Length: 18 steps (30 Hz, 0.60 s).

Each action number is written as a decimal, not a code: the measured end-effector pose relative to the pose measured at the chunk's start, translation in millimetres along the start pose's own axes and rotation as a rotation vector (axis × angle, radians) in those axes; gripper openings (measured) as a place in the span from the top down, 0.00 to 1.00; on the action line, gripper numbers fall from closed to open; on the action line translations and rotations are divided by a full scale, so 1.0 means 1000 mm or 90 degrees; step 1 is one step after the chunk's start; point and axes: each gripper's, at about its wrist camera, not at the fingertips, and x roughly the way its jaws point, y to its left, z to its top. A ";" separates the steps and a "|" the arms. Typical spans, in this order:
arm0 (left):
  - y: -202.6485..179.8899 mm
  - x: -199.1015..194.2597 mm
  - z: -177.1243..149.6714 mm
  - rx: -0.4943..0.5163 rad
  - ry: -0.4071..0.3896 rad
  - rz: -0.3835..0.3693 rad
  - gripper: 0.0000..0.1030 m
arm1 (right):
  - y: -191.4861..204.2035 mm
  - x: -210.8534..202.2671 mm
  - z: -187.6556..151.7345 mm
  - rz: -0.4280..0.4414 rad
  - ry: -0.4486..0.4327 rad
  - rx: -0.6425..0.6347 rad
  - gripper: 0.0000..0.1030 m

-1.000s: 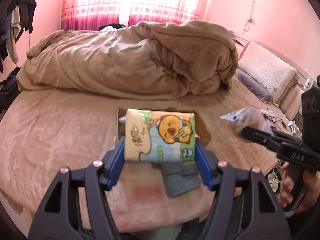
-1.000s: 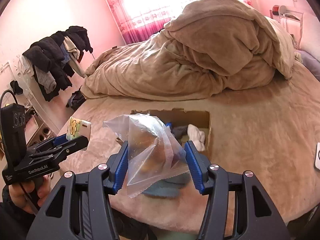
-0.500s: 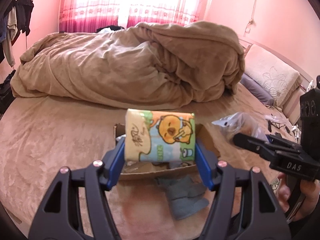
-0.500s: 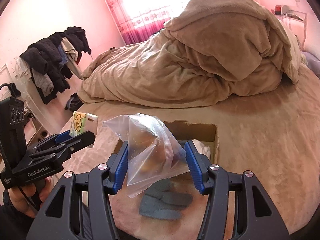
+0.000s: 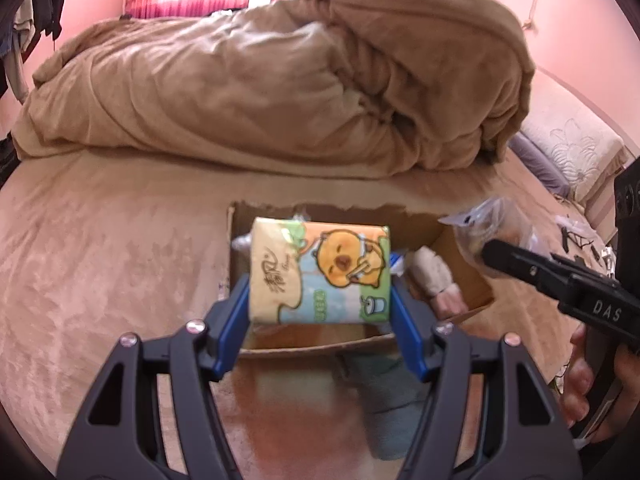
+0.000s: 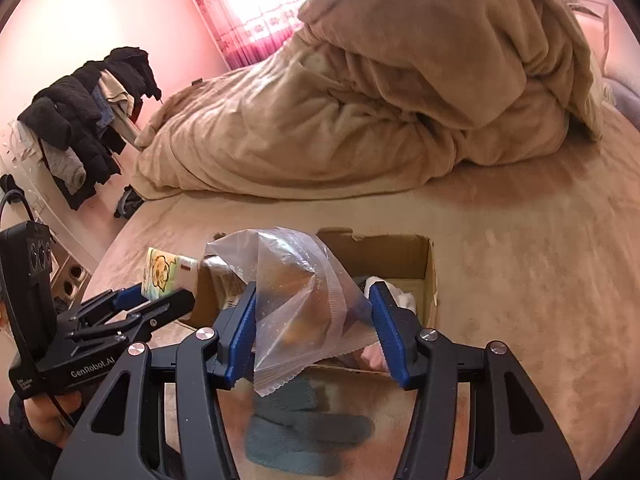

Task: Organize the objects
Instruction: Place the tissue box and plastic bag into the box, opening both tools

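"DAS" is printed on the right tongs (image 5: 496,254), "GenRobot.AI" on the left tongs (image 6: 168,300).

Both wrist views look closely forward and down, sharing the cardboard box (image 5: 460,272) on the bed (image 6: 520,280).

A: How is the black left gripper with blue finger pads (image 5: 320,276) being held?

B: It is being held level and forward, its jaws being pressed against something clamped between them. A bare hand (image 6: 48,416) is being wrapped around its handle.

A: And the black right gripper with blue finger pads (image 6: 314,316)?

B: It is likewise being kept closed on a load, just beside the left one, with fingers (image 5: 580,392) being curled round its grip.
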 end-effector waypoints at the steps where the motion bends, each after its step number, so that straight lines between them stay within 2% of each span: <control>1: 0.001 0.006 -0.002 -0.002 0.006 0.001 0.37 | -0.001 0.004 -0.001 -0.001 0.003 0.001 0.44; 9: 0.010 0.042 -0.013 -0.008 0.052 0.006 0.37 | -0.016 0.043 -0.013 -0.013 0.039 0.022 0.44; 14: 0.007 0.050 -0.015 0.007 0.056 0.016 0.36 | -0.021 0.059 -0.020 -0.011 0.053 0.034 0.44; 18: 0.003 0.051 -0.016 0.017 0.070 0.014 0.31 | -0.017 0.064 -0.021 -0.012 0.056 0.026 0.43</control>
